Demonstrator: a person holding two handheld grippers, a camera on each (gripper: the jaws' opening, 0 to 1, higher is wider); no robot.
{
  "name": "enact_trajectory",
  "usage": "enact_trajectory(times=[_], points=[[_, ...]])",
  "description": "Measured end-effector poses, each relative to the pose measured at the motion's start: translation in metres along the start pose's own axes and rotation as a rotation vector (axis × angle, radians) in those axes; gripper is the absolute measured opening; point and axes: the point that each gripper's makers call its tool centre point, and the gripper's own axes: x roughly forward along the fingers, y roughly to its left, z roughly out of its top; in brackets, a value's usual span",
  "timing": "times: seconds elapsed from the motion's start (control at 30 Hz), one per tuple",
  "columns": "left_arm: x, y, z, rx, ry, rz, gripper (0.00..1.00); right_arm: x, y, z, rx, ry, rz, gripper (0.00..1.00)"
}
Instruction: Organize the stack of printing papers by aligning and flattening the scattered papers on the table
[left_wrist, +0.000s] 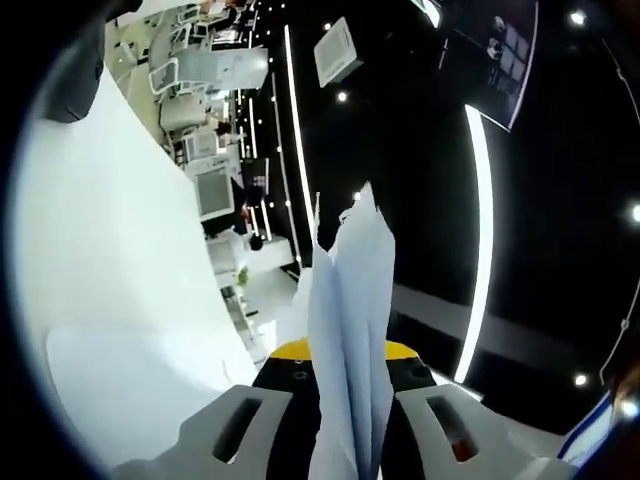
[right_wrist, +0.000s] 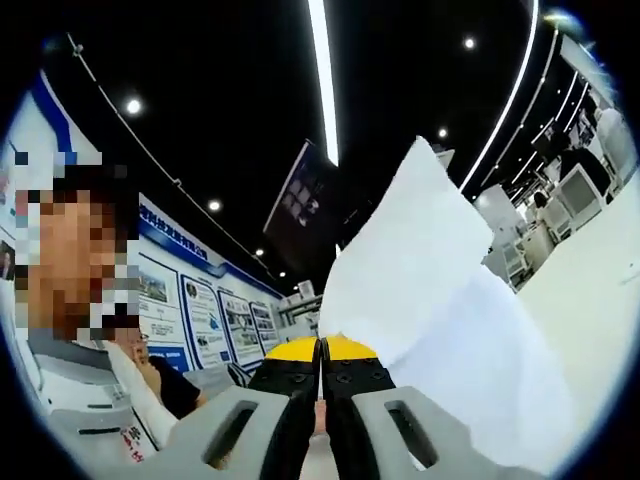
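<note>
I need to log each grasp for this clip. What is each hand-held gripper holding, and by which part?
Left hand-held gripper clamps the paper sheets edge-on at their lower edge. Right hand-held gripper pinches white paper at its edge.

- I work in an exhibition-style hall: black ceiling with strip lights (right_wrist: 322, 70) and spotlights.
- Blue-trimmed display posters (right_wrist: 205, 310) line one wall.
- White workstations (left_wrist: 205, 110) stand in rows.
</note>
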Motion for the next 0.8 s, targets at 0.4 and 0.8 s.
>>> enact_trajectory(times=[0.4, 0.8], points=[[0.0, 0.001, 0.0, -0.014, 0.006, 0.004, 0.17, -0.003, -0.002, -0.011, 0.021, 0.024, -0.012, 0.0], [-0.002, 0.002, 0.002, -0.016, -0.004, 0.006, 0.09, -0.006, -0.007, -0.018, 0.025, 0.047, -0.039, 0.0]])
